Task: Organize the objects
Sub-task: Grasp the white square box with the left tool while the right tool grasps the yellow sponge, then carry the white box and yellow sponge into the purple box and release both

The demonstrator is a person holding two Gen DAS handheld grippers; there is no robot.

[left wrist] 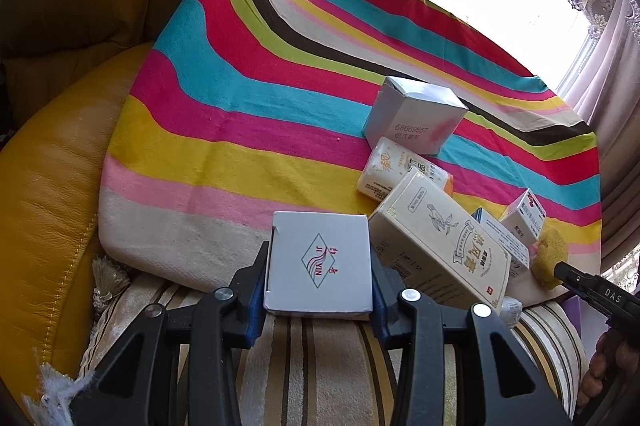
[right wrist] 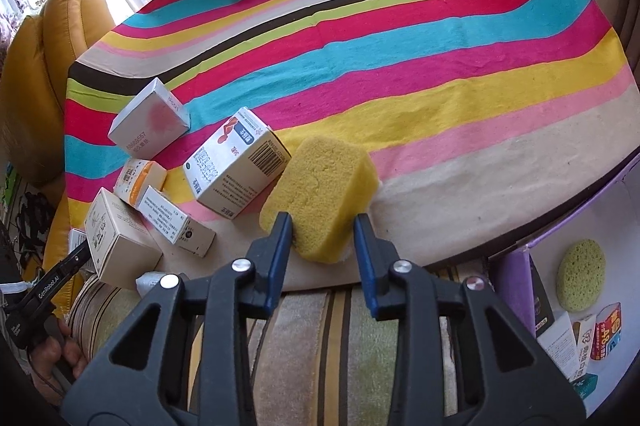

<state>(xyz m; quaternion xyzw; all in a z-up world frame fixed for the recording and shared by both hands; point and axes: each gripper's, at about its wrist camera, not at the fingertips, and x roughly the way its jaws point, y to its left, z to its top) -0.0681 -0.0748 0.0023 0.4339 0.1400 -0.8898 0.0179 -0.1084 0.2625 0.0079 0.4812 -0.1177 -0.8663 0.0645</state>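
My left gripper (left wrist: 318,278) is shut on a white box with a red diamond logo (left wrist: 318,262), held just above the near edge of the striped cushion (left wrist: 224,130). My right gripper (right wrist: 323,226) is around a yellow sponge (right wrist: 324,190) lying on the cushion; its left pad (right wrist: 282,246) touches the sponge and a small gap shows at the right pad. Several small cartons lie in a loose heap: a grey-white box (left wrist: 414,114), a tissue pack (left wrist: 396,172), a cream box (left wrist: 440,246) and a blue-and-white carton (right wrist: 236,168).
A purple-edged white box (right wrist: 580,286) at the right holds a round green sponge (right wrist: 582,274) and several packets. A yellow leather sofa (left wrist: 60,166) lies to the left. A striped plush cover (right wrist: 328,346) lies beneath the grippers. A bright window is behind.
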